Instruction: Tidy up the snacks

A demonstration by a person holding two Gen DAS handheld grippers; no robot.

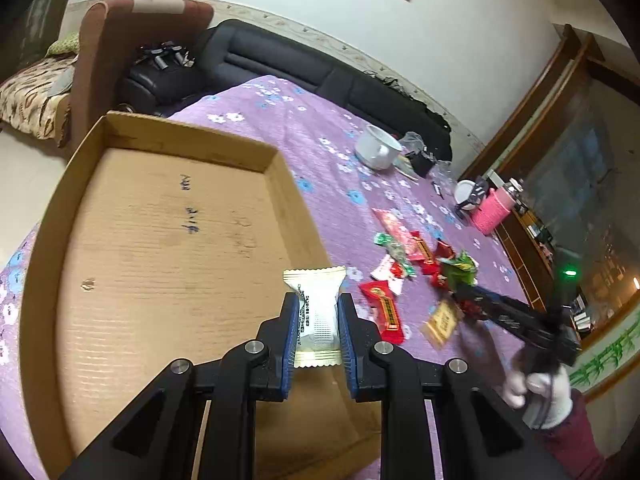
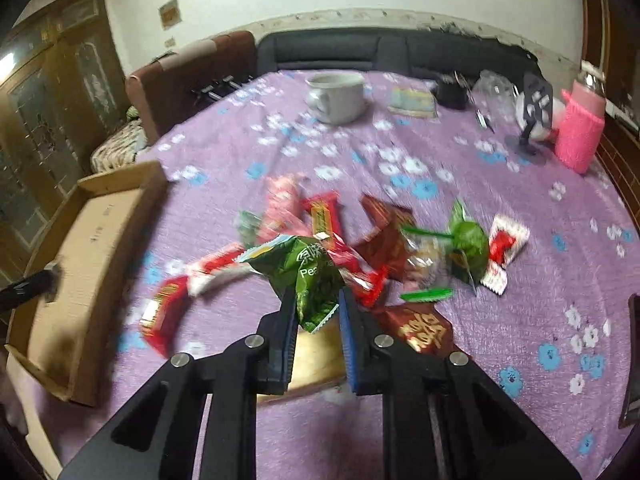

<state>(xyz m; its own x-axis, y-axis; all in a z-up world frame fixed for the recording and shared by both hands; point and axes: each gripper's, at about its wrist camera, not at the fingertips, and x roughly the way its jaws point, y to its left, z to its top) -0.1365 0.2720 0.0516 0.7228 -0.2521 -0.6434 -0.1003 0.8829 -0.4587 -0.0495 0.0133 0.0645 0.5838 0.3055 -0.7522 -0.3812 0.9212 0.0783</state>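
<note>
My left gripper is shut on a white snack packet and holds it over the right edge of a shallow cardboard box. My right gripper is shut on a green peanut packet and holds it above a pile of red, green and white snack packets on the purple flowered tablecloth. The box shows at the left in the right wrist view. The right gripper with the green packet also shows in the left wrist view, over the pile.
A white mug, a pink knitted bottle, a small black stand, a clear bag and a booklet stand at the table's far side. A dark sofa and brown armchair lie behind.
</note>
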